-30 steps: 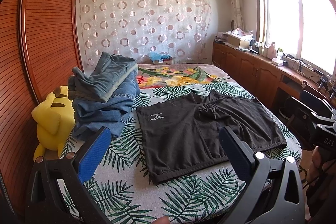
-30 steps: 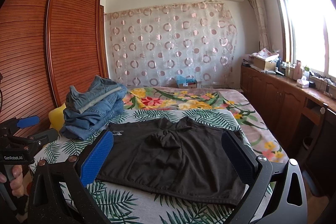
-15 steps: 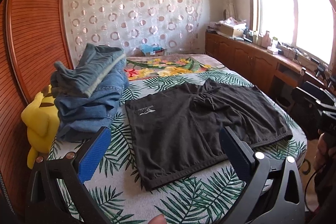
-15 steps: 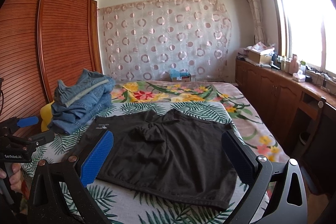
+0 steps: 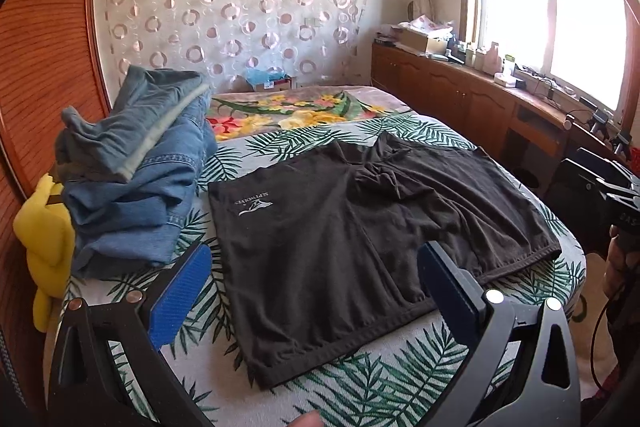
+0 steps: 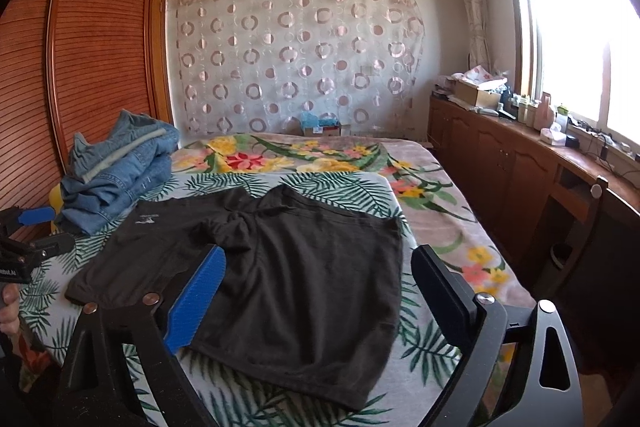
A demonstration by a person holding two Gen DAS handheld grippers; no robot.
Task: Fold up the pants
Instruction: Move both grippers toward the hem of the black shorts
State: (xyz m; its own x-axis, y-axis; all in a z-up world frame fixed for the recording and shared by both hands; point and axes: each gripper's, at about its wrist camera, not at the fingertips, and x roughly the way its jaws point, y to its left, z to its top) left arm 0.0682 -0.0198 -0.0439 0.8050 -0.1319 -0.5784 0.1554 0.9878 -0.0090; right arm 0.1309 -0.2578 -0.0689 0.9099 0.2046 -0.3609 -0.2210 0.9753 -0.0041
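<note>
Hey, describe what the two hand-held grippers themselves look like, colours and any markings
Each hand-held gripper, left and right, has a black angular frame with cut-out openings and silver round rivets. The fingers carry flat ribbed pads, bright blue where lit, dark navy in shade. White lettering sits on each body, partly readable. A thin dark cable hangs by the right one. No sleeves show.

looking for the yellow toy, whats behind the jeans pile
A yellow plush sits behind the jeans pile, against the wardrobe. Only its side shows in the left view and a sliver in the right; the pile covers the rest.
</note>
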